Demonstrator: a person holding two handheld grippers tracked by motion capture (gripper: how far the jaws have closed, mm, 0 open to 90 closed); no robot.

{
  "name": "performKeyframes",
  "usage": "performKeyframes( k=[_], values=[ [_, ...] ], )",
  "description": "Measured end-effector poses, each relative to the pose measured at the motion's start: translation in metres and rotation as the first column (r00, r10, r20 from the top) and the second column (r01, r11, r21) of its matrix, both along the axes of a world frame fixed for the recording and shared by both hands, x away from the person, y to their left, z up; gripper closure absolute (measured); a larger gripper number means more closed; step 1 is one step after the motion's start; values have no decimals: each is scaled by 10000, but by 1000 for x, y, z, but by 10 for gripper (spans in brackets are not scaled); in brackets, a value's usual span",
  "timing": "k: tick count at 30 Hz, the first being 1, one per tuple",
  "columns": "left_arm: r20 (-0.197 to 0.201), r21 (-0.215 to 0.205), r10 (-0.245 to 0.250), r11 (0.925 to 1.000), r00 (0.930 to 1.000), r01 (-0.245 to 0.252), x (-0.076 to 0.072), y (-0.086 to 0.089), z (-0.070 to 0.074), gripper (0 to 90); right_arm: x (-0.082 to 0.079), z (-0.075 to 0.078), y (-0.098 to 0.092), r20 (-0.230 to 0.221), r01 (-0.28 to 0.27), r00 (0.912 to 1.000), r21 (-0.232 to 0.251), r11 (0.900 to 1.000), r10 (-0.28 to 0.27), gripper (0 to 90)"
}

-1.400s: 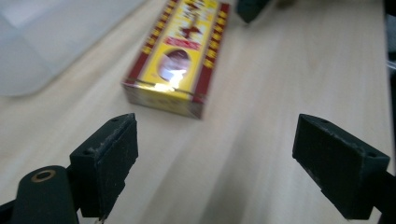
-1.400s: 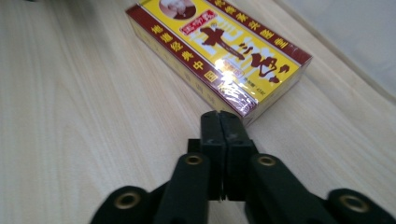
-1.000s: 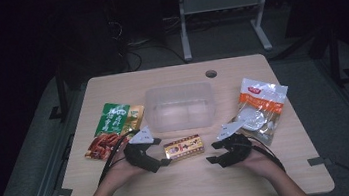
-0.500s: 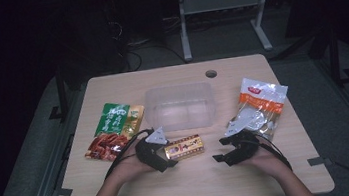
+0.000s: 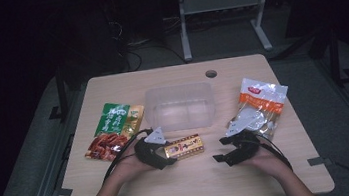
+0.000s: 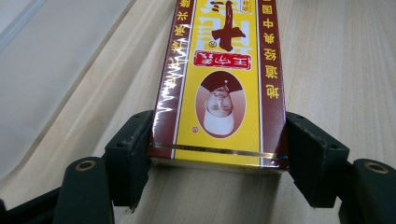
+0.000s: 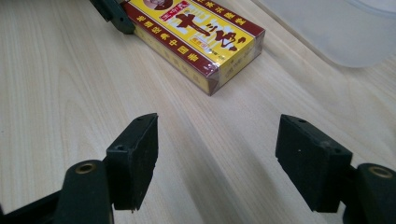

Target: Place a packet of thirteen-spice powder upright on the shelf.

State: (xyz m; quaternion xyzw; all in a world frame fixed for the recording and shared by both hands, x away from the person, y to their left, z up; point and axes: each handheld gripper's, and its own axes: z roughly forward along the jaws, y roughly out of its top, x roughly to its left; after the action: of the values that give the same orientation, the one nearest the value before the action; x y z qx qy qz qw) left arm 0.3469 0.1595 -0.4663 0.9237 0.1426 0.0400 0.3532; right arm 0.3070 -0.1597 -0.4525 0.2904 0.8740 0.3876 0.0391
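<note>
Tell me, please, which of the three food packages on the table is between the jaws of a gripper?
The yellow and dark red box, lying flat in front of the clear container. The left gripper has closed onto its end. The green packet and the orange and white bag lie untouched.

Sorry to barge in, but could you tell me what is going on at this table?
A person works two handheld claws. The left claw has just been closing around the end of a yellow-and-maroon box lying on the table, its pads at the box's sides. The right claw waits open nearby. A clear plastic tub sits just behind.
</note>
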Motion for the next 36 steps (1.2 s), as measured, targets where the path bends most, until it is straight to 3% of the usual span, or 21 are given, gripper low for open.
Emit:
performKeyframes(
  k=[7, 12, 18, 27, 36],
  values=[
    [-201, -71, 5, 10000, 9998, -7, 1, 5, 4, 315, 0, 0, -2, 106, -71, 9999, 83, 9999, 70, 284],
    [-362, -562, 166, 9982, 9992, -187, -2, 11, 11, 317, -1, 1, -3, 138, -276, 9995, 161, 9995, 274, 272],
    [-561, -1331, 284, 9905, 9980, -357, -7, 22, 21, 318, -2, 3, -4, 110, -464, 9989, 421, 9980, 460, 260],
    [-483, -1787, -114, 9839, 9988, 26, -19, 36, 34, 318, -4, 10, -5, 77, -821, 9966, 1017, 9914, 817, 208],
    [-325, -2250, -626, 9729, 9975, 537, -28, 46, 49, 318, -8, 19, -6, 373, -1848, 9828, 1706, 9679, 1811, 179]
  ],
)
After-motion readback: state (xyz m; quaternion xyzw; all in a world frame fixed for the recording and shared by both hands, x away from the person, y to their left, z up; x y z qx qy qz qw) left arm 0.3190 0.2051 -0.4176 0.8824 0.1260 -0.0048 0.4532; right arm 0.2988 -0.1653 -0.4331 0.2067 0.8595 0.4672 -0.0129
